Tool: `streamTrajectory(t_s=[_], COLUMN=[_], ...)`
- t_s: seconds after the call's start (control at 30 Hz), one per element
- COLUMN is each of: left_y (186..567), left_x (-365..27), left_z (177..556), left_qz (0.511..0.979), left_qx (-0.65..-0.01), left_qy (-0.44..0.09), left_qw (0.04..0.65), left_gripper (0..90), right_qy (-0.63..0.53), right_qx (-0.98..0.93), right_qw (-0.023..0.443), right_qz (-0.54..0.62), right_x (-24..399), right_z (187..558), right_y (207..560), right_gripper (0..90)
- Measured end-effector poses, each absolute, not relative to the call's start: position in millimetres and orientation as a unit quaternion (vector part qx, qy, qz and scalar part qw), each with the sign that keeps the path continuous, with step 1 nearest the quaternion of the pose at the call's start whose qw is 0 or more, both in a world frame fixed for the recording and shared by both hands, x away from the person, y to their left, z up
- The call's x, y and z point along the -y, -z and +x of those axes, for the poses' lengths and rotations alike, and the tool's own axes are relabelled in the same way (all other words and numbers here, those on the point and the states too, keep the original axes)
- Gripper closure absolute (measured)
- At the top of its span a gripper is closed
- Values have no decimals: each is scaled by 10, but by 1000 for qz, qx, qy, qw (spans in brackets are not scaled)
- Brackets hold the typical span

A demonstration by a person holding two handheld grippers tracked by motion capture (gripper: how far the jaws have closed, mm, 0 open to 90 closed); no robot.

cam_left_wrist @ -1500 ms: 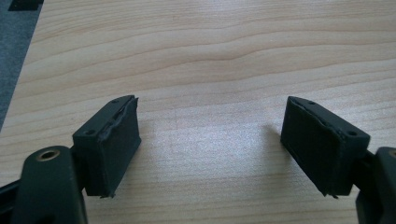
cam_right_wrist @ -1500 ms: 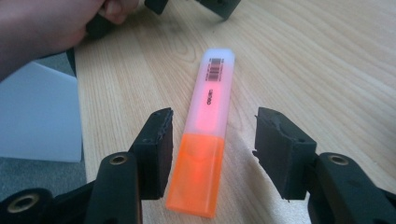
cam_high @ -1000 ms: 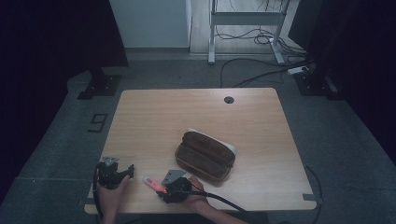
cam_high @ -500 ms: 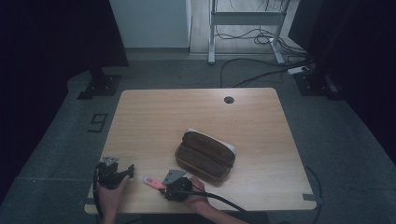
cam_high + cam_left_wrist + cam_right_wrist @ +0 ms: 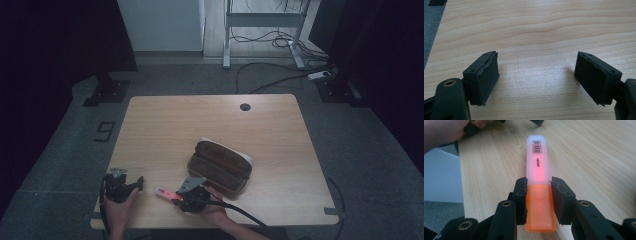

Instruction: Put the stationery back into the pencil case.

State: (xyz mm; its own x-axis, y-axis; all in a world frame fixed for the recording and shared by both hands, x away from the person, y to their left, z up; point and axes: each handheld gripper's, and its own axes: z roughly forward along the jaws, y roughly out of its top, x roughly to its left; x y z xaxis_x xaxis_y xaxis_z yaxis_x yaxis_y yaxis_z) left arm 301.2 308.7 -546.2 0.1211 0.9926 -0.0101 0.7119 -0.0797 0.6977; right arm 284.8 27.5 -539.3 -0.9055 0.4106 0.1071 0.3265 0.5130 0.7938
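The orange highlighter [image 5: 539, 187] lies flat near the front edge of the worktop [image 5: 210, 125], a little left of the middle, its translucent cap pointing away from the right gripper [image 5: 539, 188]. That gripper's jaws have just been closing, and in the right gripper view they now sit against the two sides of the barrel just behind the cap, so the pen looks gripped. In the high view the pen [image 5: 167, 193] sticks out leftward from that gripper [image 5: 181, 195]. Just behind and to its right rests a brown pencil case [image 5: 220, 165], open, with a pale rim, near the worktop's centre. The left gripper [image 5: 537, 75] hovers over bare wood by the front left corner, jaws wide apart and empty; the high view shows it [image 5: 141, 181] in the person's left hand. The step in hand seems to be the pick-up. The next move likely calls for a clean lift without the smooth barrel slipping, then a carry across to the case.
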Motion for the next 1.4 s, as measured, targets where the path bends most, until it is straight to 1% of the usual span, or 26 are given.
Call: streamTrajectory(t_s=[0.37, 1.23, 1.4], left_y=[5463, 5463, 5463], left_x=[-3086, -3086, -3086], left_z=[3013, 3013, 3013], left_qz=[692, 692, 692], left_qx=[-616, -616, -615], left_qy=[-246, -246, -246], left_qw=[285, 285, 285], left_gripper=[195, 194, 194], right_qy=[-471, -503, -508], right_qx=[-855, -830, -824], right_qw=[46, 72, 82], right_qz=[213, 230, 238], right_x=[-46, 491, 585], right_z=[2888, 3108, 3149], right_y=[5230, 4843, 4786], right_gripper=[656, 656, 656])
